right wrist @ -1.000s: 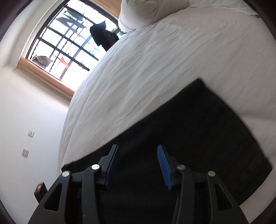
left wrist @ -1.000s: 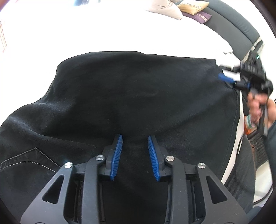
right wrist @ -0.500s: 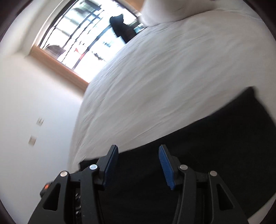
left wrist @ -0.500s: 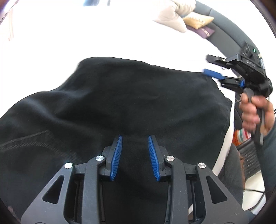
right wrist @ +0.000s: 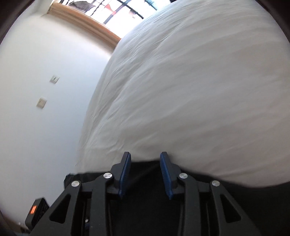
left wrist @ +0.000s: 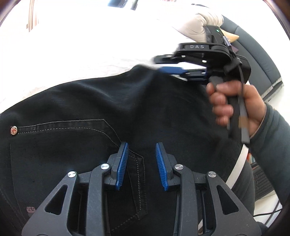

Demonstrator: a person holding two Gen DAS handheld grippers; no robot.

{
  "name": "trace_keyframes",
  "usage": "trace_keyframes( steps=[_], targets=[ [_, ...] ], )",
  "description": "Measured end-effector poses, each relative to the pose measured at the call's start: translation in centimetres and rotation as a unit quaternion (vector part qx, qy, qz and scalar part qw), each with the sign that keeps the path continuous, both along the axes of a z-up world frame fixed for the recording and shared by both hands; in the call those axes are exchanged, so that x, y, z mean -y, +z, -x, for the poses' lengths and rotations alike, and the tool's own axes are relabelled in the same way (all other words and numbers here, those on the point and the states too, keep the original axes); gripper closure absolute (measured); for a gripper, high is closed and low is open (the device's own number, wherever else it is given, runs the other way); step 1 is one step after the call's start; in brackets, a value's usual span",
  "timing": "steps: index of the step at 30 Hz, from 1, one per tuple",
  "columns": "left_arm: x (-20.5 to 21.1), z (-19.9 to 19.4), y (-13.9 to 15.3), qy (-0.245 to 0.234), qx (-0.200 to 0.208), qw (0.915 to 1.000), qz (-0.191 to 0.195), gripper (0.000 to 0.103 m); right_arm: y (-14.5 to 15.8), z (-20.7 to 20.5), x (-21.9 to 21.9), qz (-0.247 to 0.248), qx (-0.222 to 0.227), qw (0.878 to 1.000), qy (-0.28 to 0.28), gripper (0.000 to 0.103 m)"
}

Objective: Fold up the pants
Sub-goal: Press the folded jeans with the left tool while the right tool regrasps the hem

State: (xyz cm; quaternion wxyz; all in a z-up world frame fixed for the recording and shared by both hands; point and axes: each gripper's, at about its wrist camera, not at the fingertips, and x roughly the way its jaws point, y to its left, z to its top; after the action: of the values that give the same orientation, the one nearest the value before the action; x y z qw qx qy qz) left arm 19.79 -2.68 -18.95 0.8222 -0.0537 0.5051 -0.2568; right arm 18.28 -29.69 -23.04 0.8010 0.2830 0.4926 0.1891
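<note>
I see the black pants (left wrist: 101,116) folded on the white bed (right wrist: 190,81), one edge lifted at one o'clock where my right gripper (left wrist: 169,63) is closing on it; my left gripper (left wrist: 142,150), narrow, holds nothing. I judge more folding remains.

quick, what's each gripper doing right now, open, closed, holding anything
Left gripper: open above the black pants, holding nothing.
Right gripper: jaws closing at the pants' far edge; pads not yet pressing on fabric.

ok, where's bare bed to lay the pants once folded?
Free: white sheet beyond the pants' far edge, toward the window. Crowded: near side, under the black pants, and the pillow corner by the right tool.
</note>
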Motion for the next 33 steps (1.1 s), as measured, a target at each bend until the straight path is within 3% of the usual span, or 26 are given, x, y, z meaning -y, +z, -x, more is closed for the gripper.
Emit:
trace_keyframes(
  steps=[2, 4, 6, 7, 10, 12, 14, 16, 18, 20, 22, 24, 25, 31, 33],
  targets=[
    [-0.3, 0.1, -0.1, 0.002, 0.001, 1.0, 0.004, 0.073, 0.9, 0.2, 1.8, 0.008, -0.008, 0.999, -0.031, 0.064],
    [-0.6, 0.2, -0.3, 0.001, 0.006, 1.0, 0.002, 0.073, 2.5, 1.6, 1.0, -0.01, 0.012, 1.0, 0.007, 0.063],
    [-1.3, 0.4, -0.9, 0.001, 0.01, 0.9999, 0.002, 0.073, 3.0, 3.8, -1.1, -0.044, 0.018, 0.997, 0.064, 0.045],
    [-1.4, 0.1, -0.9, 0.001, 0.011, 0.9999, 0.002, 0.073, 2.9, 4.6, -2.3, -0.044, 0.019, 0.995, 0.088, 0.042],
    [-1.7, 0.2, -0.7, -0.001, 0.015, 0.9999, -0.006, 0.073, 0.7, 5.5, -4.6, -0.002, 0.008, 0.994, 0.107, 0.046],
    [-1.8, 0.4, -0.7, -0.001, 0.015, 0.9998, -0.009, 0.073, -0.6, 5.7, -2.3, -0.046, 0.01, 0.997, 0.068, 0.075],
    [-2.3, 0.6, -0.5, 0.0, 0.016, 0.9998, -0.012, 0.073, -1.1, 6.6, 1.2, -0.05, -0.004, 0.999, 0.001, 0.087],
    [-2.4, 0.8, -0.1, 0.002, 0.017, 0.9996, -0.02, 0.073, -0.2, 8.7, 4.4, -0.034, 0.002, 0.998, -0.054, 0.074],
    [-2.1, 1.1, 0.0, 0.002, 0.019, 0.9995, -0.025, 0.073, 1.2, 12.3, 8.0, -0.053, 0.025, 0.994, -0.089, 0.036],
    [-1.6, 1.6, -0.2, -0.003, 0.025, 0.9989, -0.04, 0.073, 1.6, 15.8, 10.8, -0.068, 0.035, 0.992, -0.103, 0.03],
    [-1.2, 1.8, -0.2, -0.004, 0.029, 0.9983, -0.051, 0.073, 0.2, 18.5, 14.0, -0.034, 0.008, 0.992, -0.119, 0.035],
    [-1.3, 2.1, -0.1, -0.004, 0.029, 0.9981, -0.054, 0.073, -1.8, 21.1, 17.9, -0.081, 0.006, 0.986, -0.145, 0.078],
    [-1.4, 2.1, -0.1, -0.005, 0.03, 0.998, -0.056, 0.073, -2.5, 22.2, 20.0, -0.094, -0.004, 0.98, -0.175, 0.085],
    [1.1, 3.4, -0.7, -0.006, 0.036, 0.9975, -0.06, 0.073, -3.3, 27.0, 31.3, -0.077, 0.013, 0.937, -0.341, 0.088],
    [2.1, 3.1, -0.9, -0.003, 0.033, 0.9976, -0.061, 0.073, -1.8, 28.2, 33.9, -0.023, 0.007, 0.918, -0.395, 0.075]
  ],
)
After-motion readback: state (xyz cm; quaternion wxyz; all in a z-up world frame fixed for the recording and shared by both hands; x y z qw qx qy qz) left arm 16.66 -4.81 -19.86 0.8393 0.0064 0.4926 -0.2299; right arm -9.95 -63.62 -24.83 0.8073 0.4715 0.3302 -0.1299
